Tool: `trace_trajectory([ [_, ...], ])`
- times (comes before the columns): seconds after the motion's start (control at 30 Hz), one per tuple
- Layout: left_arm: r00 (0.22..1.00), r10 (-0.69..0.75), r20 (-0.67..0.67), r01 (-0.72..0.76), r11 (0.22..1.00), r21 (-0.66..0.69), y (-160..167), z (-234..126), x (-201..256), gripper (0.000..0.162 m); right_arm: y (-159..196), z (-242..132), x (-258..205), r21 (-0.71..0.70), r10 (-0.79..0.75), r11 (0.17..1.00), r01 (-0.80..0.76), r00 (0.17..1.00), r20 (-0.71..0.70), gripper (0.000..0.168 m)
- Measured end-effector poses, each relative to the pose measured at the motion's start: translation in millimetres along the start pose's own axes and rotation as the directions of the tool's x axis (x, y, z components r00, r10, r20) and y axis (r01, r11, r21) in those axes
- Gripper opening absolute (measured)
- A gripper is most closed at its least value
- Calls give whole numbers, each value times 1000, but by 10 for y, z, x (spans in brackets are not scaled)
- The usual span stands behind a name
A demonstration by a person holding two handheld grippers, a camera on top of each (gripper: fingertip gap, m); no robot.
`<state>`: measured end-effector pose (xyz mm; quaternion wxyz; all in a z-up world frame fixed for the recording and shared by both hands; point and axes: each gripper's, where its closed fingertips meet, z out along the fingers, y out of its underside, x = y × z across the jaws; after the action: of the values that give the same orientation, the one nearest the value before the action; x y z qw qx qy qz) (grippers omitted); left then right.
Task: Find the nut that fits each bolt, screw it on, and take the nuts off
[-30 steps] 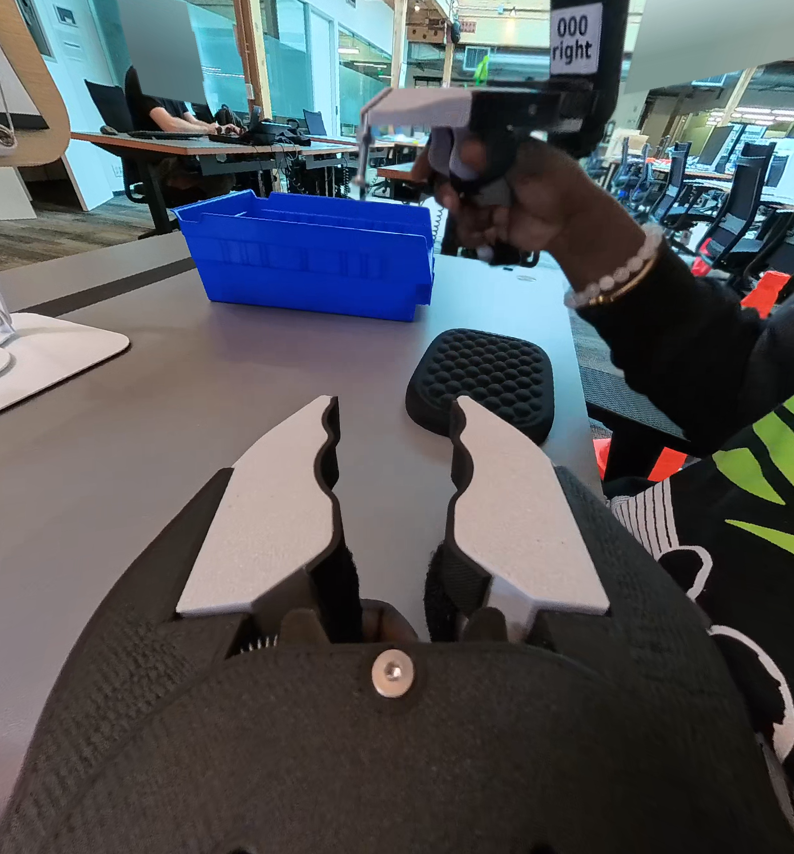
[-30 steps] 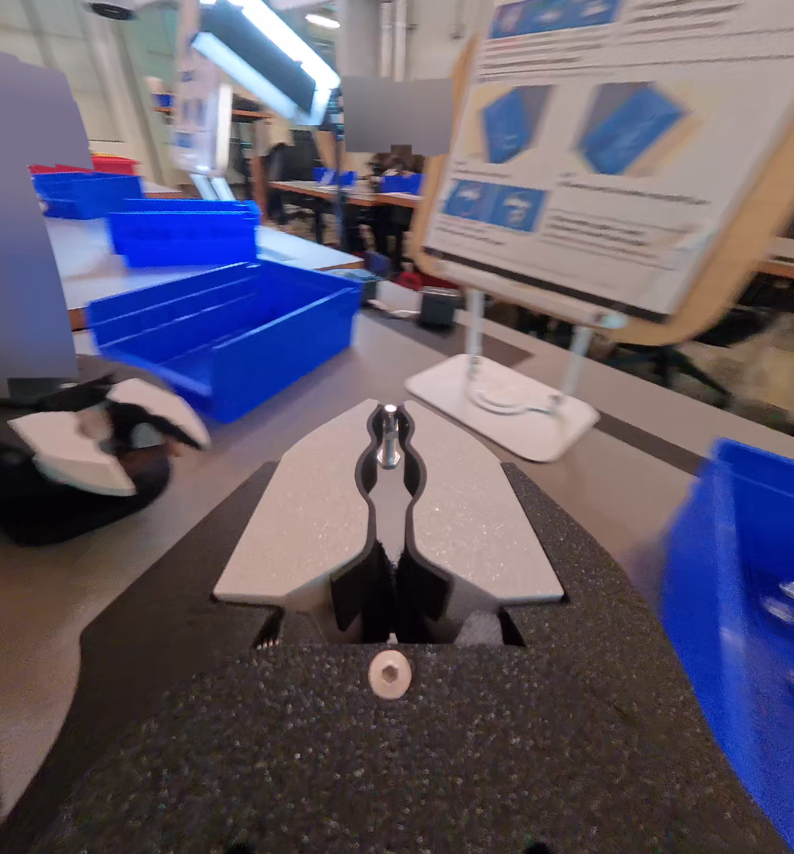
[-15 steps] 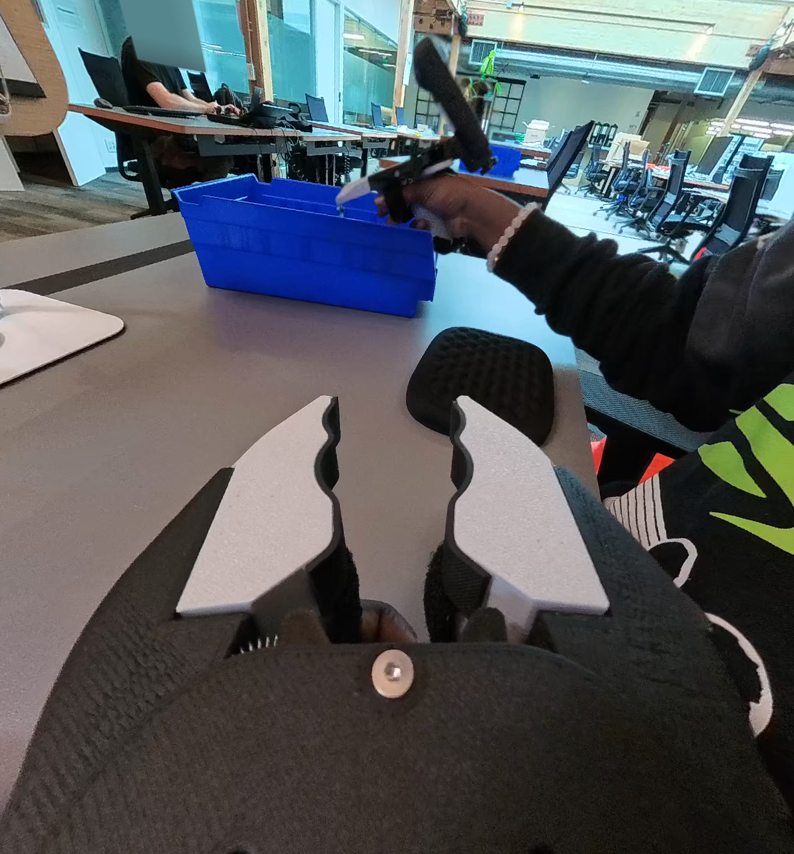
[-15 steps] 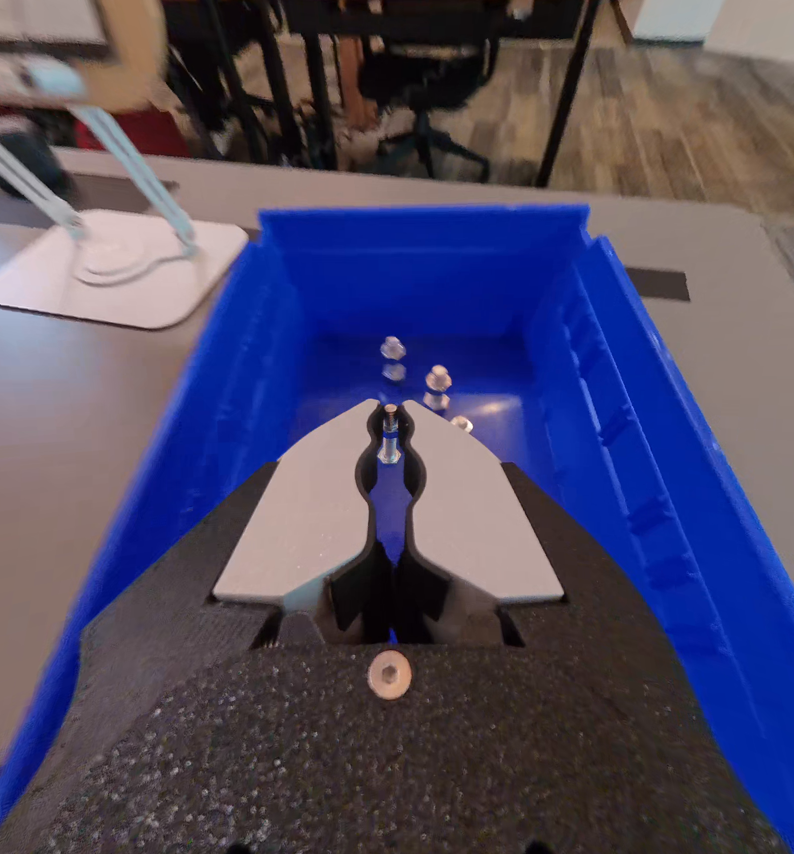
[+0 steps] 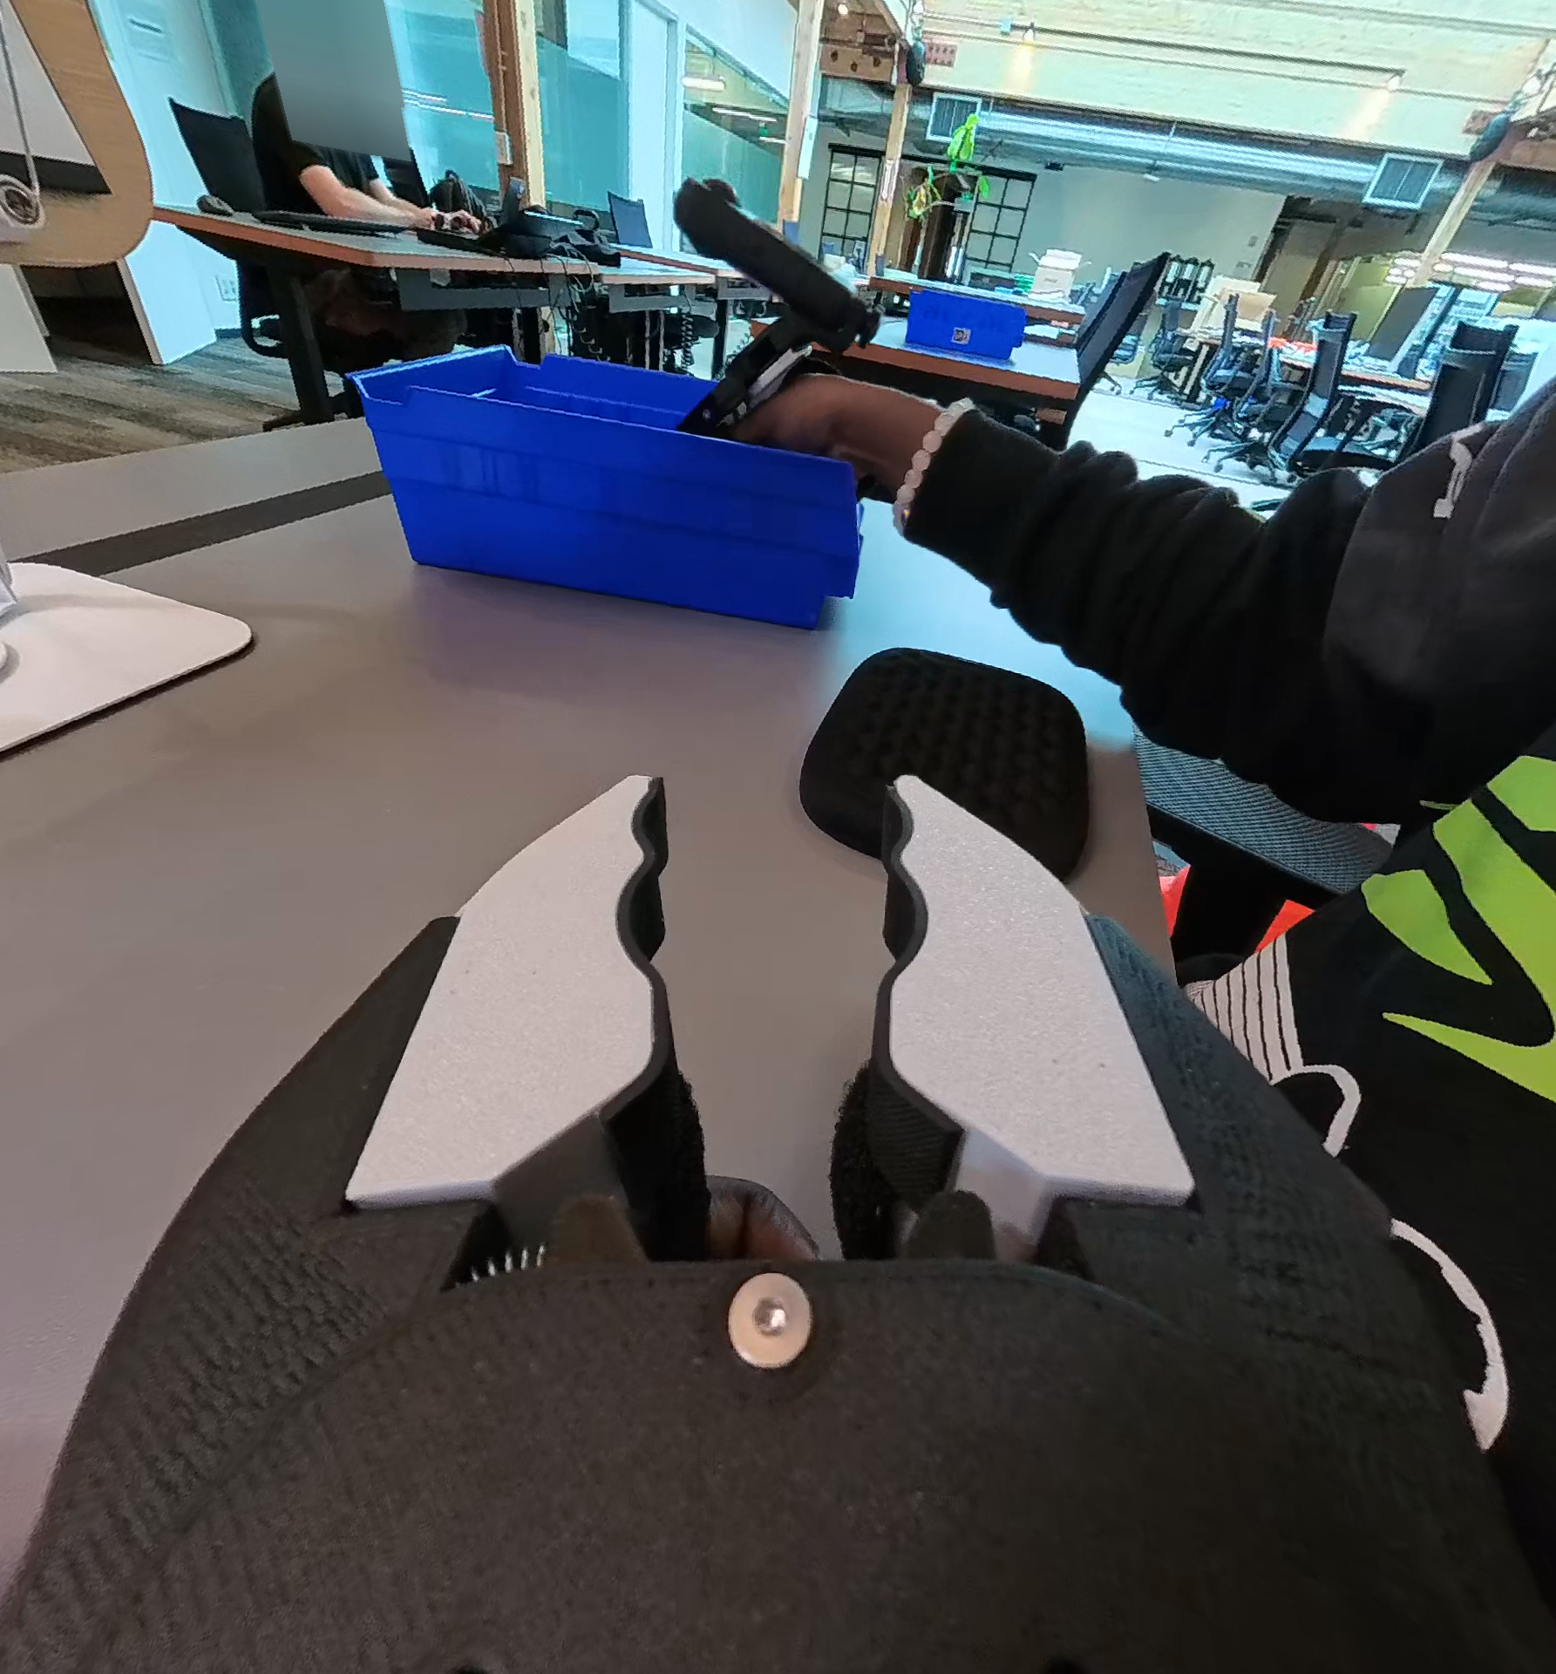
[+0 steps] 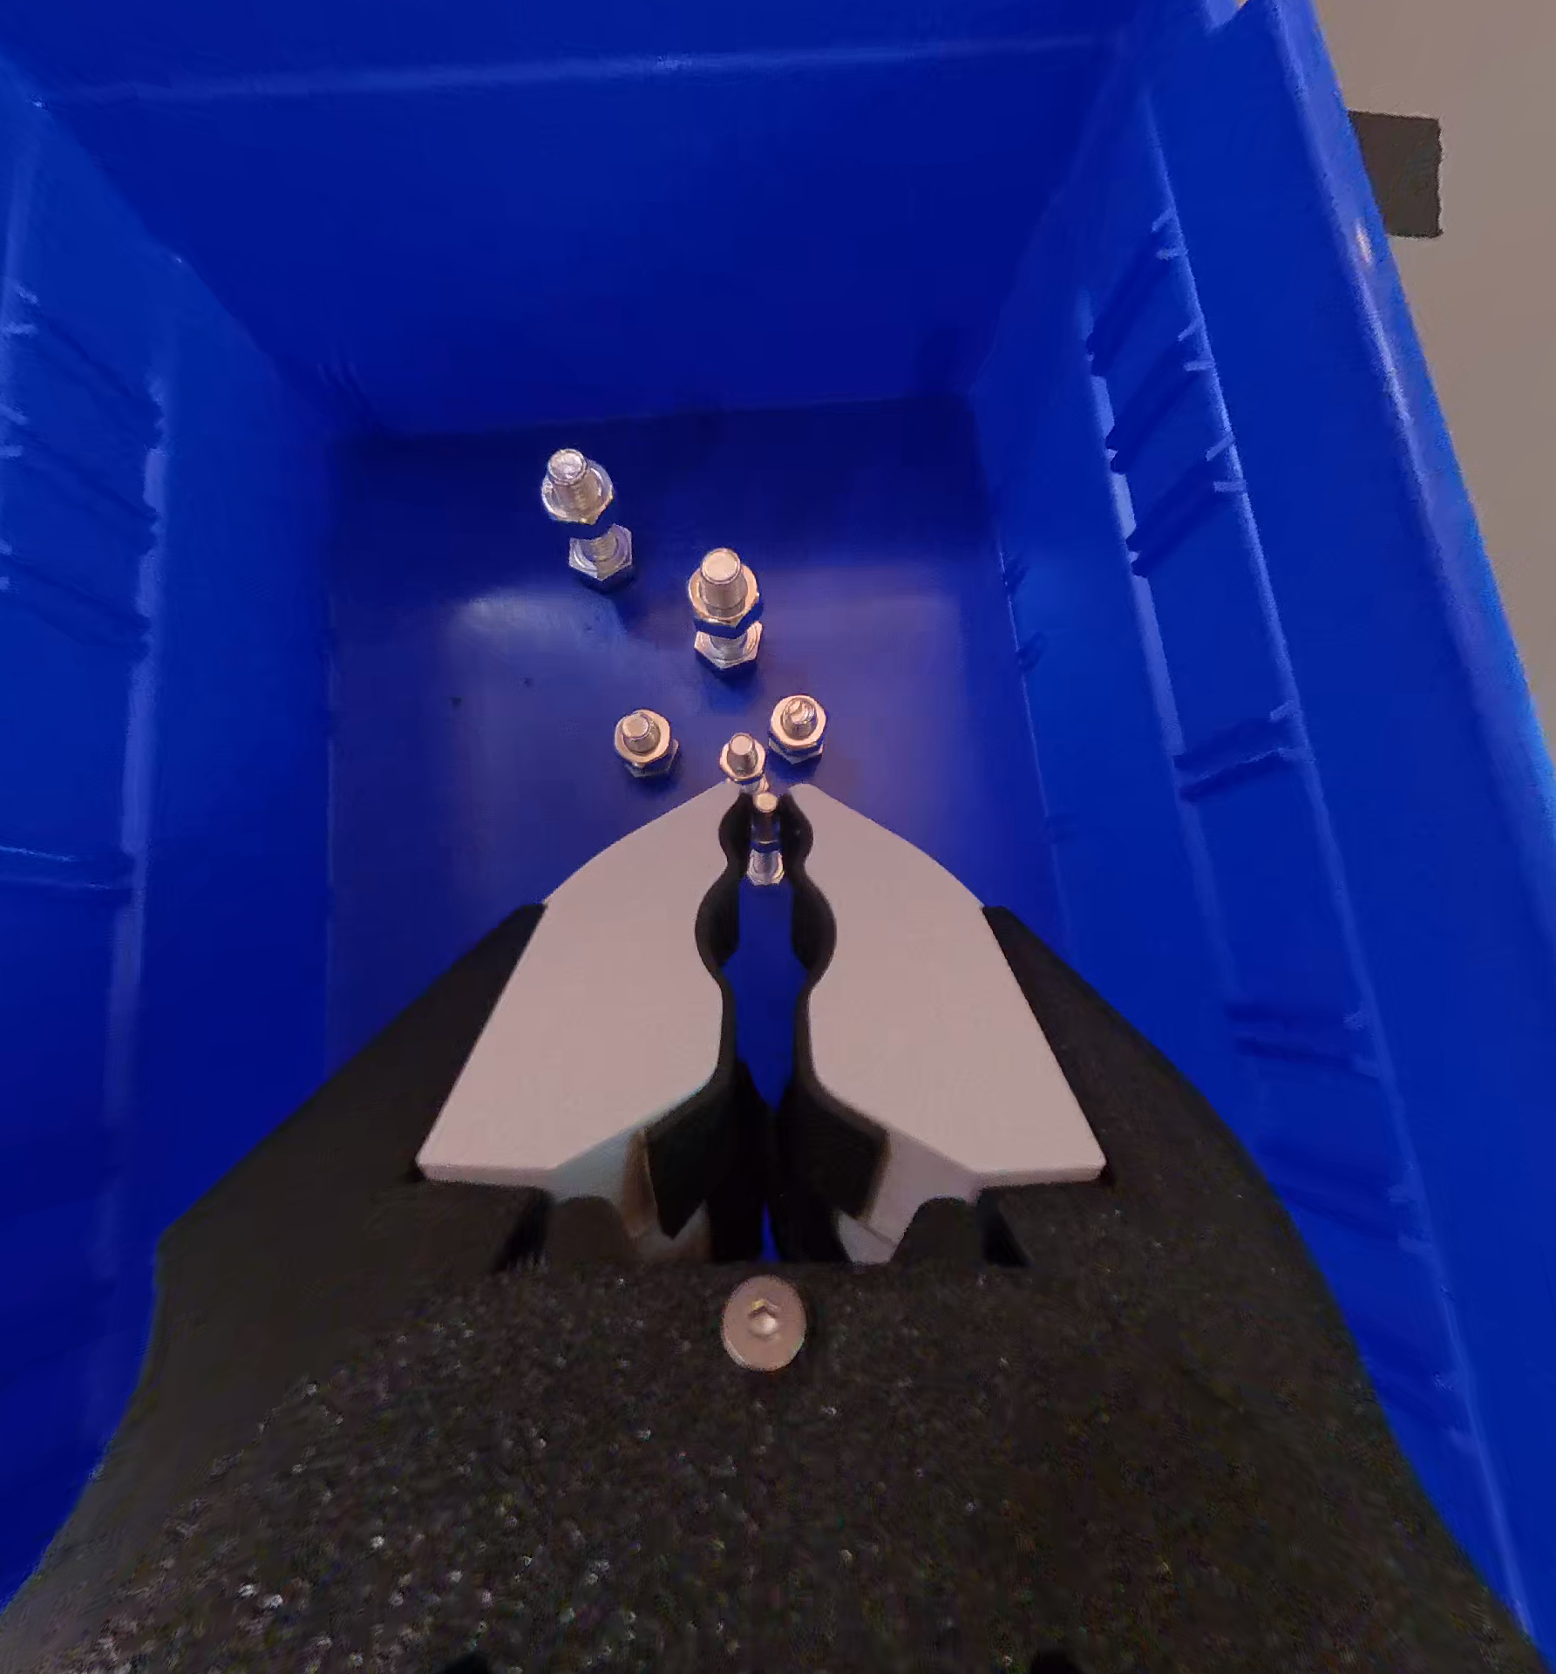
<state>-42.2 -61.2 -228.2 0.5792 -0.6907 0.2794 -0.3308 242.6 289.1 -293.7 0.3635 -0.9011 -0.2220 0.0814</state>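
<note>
The right tongs (image 6: pixel 763 797) pinch a thin bolt (image 6: pixel 766 838) near their tips inside the blue bin (image 6: pixel 1227 634). Small, stiff and slippery steel, it seems best held by the shank. The left tongs (image 5: pixel 772 797) gape empty above the bench (image 5: pixel 303 770).

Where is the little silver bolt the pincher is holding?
In the right wrist view, the small silver bolt is pinched at the tips of the right gripper, inside the blue plastic bin, just above five standing bolts.

The left gripper (image 5: pixel 774 883) hovers over the grey table (image 5: pixel 321 815), jaws apart, empty; far ahead, the right gripper (image 5: pixel 738 389) dips into the blue bin (image 5: pixel 611 516); a black pad (image 5: pixel 955 752) lies near right.
</note>
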Motion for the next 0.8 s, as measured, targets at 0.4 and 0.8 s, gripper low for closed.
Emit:
trace_trajectory([
  [0.4, 1000, 4, 1, -4, 1000, 3, -5, -2, 0, 46, 4, -38, 0, 5, -7, 1000, 8, 1000, -9, 11],
  [0.8, 950, 45, 308, -61, 997, 43, -286, -270, -332, 50, -197, -1028, -351, 414, 27, 907, -73, 993, 115, 58],
])
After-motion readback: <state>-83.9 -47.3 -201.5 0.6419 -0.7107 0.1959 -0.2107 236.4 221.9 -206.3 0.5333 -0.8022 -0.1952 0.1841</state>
